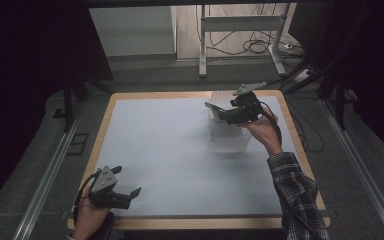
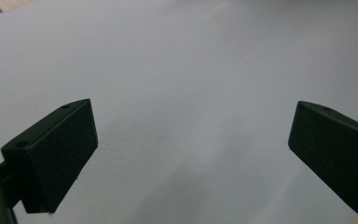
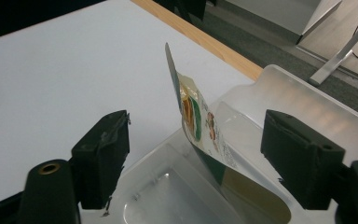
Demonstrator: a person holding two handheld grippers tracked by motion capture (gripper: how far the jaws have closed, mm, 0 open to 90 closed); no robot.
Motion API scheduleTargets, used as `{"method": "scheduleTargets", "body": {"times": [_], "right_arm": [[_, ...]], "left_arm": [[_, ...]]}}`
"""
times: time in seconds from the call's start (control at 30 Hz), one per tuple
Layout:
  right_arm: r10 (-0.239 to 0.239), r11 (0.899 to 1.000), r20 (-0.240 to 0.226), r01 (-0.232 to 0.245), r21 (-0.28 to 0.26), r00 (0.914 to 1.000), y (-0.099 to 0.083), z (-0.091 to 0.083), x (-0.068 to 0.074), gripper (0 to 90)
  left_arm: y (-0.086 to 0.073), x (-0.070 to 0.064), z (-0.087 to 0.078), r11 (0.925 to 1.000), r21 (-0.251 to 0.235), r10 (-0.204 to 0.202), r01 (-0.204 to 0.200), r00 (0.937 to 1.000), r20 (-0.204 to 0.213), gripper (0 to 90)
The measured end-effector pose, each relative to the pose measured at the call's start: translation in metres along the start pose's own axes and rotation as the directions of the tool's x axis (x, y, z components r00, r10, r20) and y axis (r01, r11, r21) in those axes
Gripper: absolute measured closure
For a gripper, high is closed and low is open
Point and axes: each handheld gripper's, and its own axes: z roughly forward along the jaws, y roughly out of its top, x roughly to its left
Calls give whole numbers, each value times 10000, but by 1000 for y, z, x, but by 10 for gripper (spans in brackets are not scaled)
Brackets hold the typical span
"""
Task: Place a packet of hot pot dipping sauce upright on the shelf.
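Fingers of the right gripper (image 3: 193,161) are spread around a light, floppy packet (image 3: 200,126), best pinched at its upper edge, above the tub (image 3: 307,100); left gripper (image 2: 191,154) is held open.

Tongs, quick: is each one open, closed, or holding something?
Left tongs: open, empty, above the table.
Right tongs: open over the clear bin; packet between, ungripped.

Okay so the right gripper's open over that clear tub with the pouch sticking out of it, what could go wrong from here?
1. The pouch stands tilted between the right gripper's open jaws, apparently ungripped; it may flop over the clear tub's rim instead of settling inside.
2. The tub looks light and sits near the table's far edge; a nudge from the jaws might slide it.
3. The left gripper is open, far from the tub, so nothing steadies it.
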Motion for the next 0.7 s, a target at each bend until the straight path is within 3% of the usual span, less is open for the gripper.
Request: {"method": "scheduleTargets", "body": {"times": [0.27, 0.7], "right_arm": [[-5, 9997, 52, 7, -243, 10000, 1, -12, 8, 139], [200, 9987, 130, -194, -463, 9997, -7, -31, 19, 91]], "left_arm": [[1, 1, -3, 9992, -332, -202, 216, 9989, 411, 9], [1, 3, -5, 9968, -581, -511, 547, 9967, 627, 12]]}}
